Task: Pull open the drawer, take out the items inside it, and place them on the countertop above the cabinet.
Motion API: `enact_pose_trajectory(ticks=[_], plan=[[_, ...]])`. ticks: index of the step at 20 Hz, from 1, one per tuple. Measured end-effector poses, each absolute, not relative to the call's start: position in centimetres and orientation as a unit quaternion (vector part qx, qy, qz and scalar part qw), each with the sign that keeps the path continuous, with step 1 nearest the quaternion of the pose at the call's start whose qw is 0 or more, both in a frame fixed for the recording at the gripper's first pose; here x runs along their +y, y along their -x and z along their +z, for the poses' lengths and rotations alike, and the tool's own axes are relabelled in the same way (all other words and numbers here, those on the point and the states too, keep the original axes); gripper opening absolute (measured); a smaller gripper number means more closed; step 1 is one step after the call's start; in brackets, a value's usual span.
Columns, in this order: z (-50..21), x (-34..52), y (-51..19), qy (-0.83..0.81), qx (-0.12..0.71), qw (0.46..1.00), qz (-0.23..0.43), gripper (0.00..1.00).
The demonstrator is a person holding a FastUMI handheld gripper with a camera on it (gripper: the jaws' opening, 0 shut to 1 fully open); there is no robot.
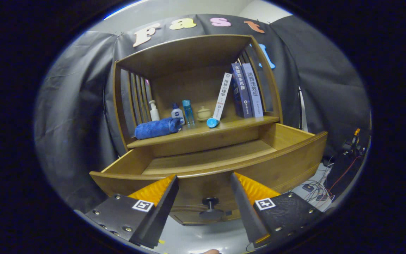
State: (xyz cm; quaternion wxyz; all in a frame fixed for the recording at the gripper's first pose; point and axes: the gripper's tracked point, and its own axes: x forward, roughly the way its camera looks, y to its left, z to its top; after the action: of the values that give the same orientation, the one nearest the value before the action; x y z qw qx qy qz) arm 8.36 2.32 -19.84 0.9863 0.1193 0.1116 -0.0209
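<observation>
Here the drawer (210, 158) stands pulled well out of the wooden cabinet (189, 60), its inside bare wood as far as the front panel lets one see, with its dark knob (210, 201) low on the front. The gripper (204, 181) hangs just before that front with fingers spread wide, gripping nothing, the knob between them. Above the drawer, on the countertop (224, 125), lie a rolled blue towel (158, 128), small bottles (177, 113), a blue oval thing (212, 122) and leaning books (247, 90)
</observation>
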Motion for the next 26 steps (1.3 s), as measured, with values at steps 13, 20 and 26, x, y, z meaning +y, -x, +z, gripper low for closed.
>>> enact_pose_trajectory(ticks=[13, 20, 26], plan=[[-19.0, 1.8, -11.1, -0.123, 0.093, 0.988, -0.015, 0.9], [-19.5, 1.4, -12.1, -0.124, 0.093, 0.988, -0.012, 0.9], [-19.7, 1.3, -13.2, -0.128, 0.089, 0.988, -0.01, 0.9]])
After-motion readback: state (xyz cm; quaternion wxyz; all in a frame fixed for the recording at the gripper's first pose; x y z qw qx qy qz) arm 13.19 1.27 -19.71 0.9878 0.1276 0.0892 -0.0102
